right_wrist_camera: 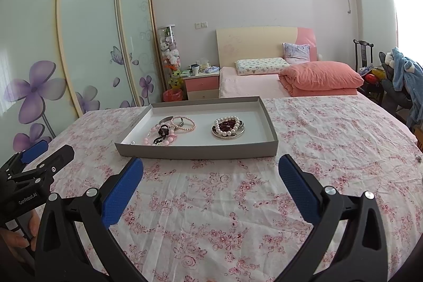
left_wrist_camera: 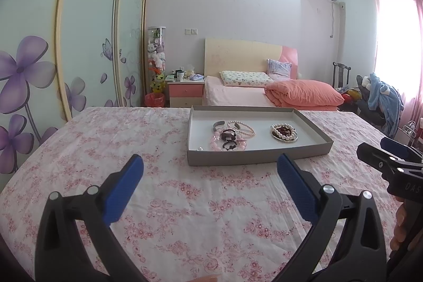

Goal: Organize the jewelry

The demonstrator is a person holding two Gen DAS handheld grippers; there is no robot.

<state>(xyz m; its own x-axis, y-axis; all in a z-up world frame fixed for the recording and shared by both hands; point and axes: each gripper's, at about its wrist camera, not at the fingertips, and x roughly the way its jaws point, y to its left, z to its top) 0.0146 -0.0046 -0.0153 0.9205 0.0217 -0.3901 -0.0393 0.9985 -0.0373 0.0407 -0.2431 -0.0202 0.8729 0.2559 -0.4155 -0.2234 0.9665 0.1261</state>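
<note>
A shallow grey tray [left_wrist_camera: 253, 156] [right_wrist_camera: 201, 151] lies on the floral cloth ahead of both grippers. In its left half sits a tangle of bracelets [left_wrist_camera: 231, 135] [right_wrist_camera: 169, 131]: pink beads, pearl strands, dark beads and a grey cuff. A small silver dish [left_wrist_camera: 285, 134] [right_wrist_camera: 228, 129] on the right carries a pearl bracelet and a dark bead bracelet. One loose pearl [left_wrist_camera: 200, 148] [right_wrist_camera: 133, 142] rests in the tray's near left corner. My left gripper [left_wrist_camera: 210, 171] is open and empty, short of the tray. My right gripper [right_wrist_camera: 211, 173] is open and empty too, just before the tray's near wall.
The table is covered by a pink floral cloth [left_wrist_camera: 185, 202] [right_wrist_camera: 330, 149]. Behind it stand a bed with an orange quilt [left_wrist_camera: 304, 94], a pink nightstand [left_wrist_camera: 185, 91] and a sliding wardrobe [left_wrist_camera: 79, 44]. A chair with blue clothing [left_wrist_camera: 380, 97] is at the right.
</note>
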